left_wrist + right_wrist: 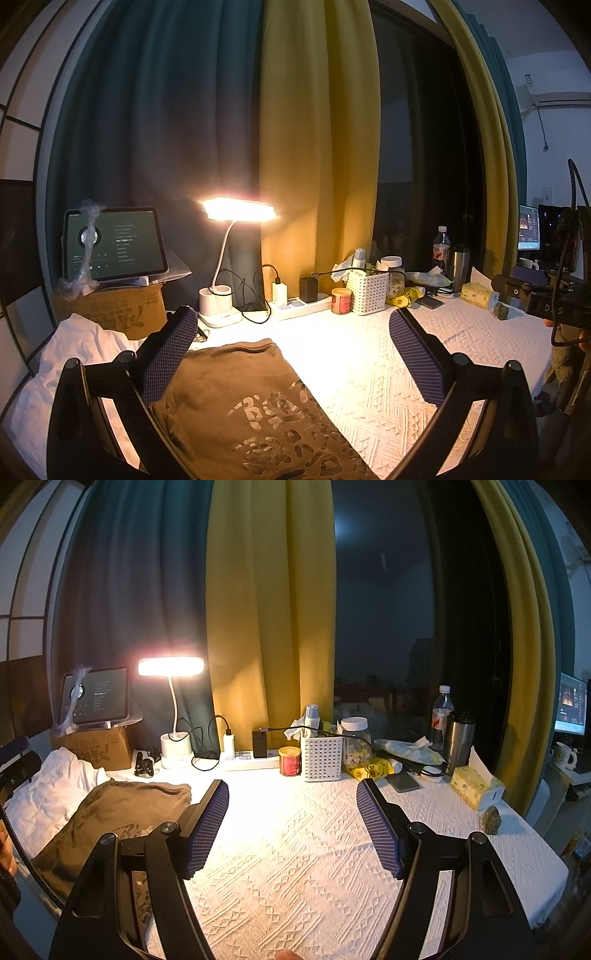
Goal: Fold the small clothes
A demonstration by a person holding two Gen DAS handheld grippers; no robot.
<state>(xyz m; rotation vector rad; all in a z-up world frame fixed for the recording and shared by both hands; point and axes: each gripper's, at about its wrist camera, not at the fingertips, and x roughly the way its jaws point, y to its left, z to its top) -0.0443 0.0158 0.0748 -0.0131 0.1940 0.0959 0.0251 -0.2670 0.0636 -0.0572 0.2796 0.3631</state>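
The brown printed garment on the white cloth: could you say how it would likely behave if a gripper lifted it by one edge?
The brown garment lies soft and creased, so it would probably droop and unfold. It looks thick, perhaps heavy for its size. The textured tablecloth may drag against it.

Between the left gripper's blue grid-textured fingers (170,354) lies a brown garment (240,402) with pale printed characters, on a white diamond-embossed worktop cover (295,849), beyond them yellow and dark teal curtains (269,609).

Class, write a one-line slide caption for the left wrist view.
Open left gripper poised above a folded brown shirt on a lamplit table.
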